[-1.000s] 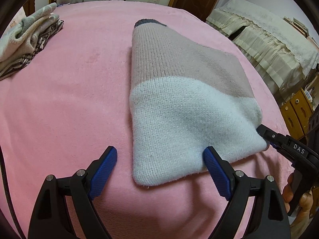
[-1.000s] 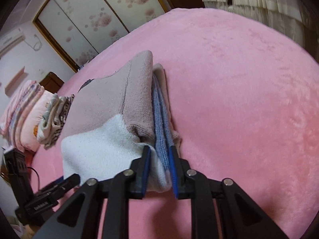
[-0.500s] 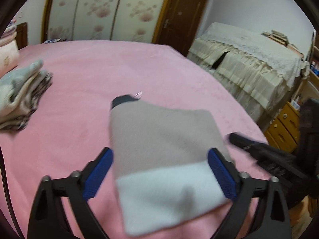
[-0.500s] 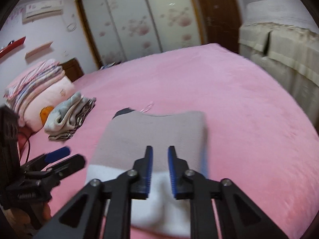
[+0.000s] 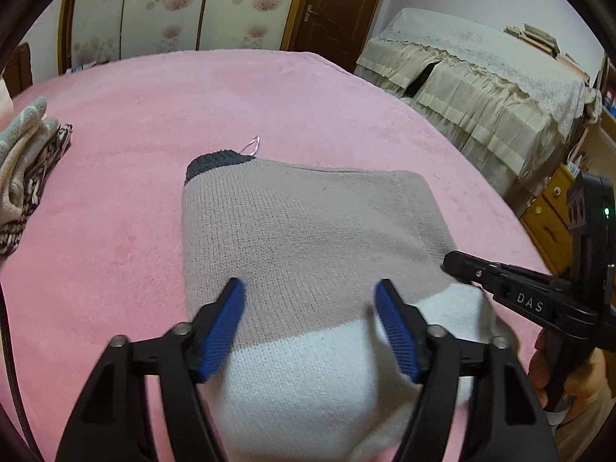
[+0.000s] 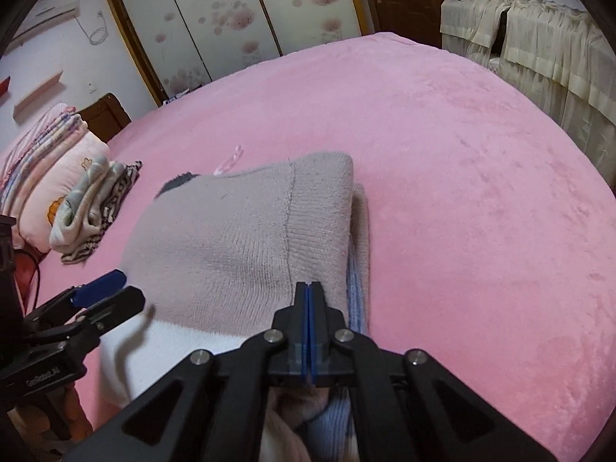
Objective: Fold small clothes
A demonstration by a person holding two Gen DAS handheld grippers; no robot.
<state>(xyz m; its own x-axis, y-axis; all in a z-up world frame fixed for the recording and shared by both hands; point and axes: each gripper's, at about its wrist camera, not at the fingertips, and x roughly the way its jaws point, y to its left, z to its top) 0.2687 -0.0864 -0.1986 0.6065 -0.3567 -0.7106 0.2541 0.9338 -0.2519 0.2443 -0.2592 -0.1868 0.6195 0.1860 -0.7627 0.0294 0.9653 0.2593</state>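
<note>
Folded knit sweater point(image 5: 308, 238) lies on pink bedspread point(image 5: 115, 192), near edge. Left gripper point(image 5: 310, 300) spread wide above sweater, gripping nothing. Right gripper point(image 6: 309, 292) just clamped fully together, nothing between pads

- Folded sweater point(image 5: 308, 238): taupe over white, charcoal collar.
- Bed blanket point(image 6: 462, 154): solid pink.
- Wardrobe doors point(image 5: 173, 4): cream, pink blossoms.
- Folded pile point(image 6: 96, 208): grey-cream, zebra stripes.

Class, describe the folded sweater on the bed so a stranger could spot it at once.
Start from the pink blanket covering the bed. The folded sweater lies on it, near both grippers. Unlike the patterned clothes pile at the left, it is plain knit: beige over white, dark collar.
</note>
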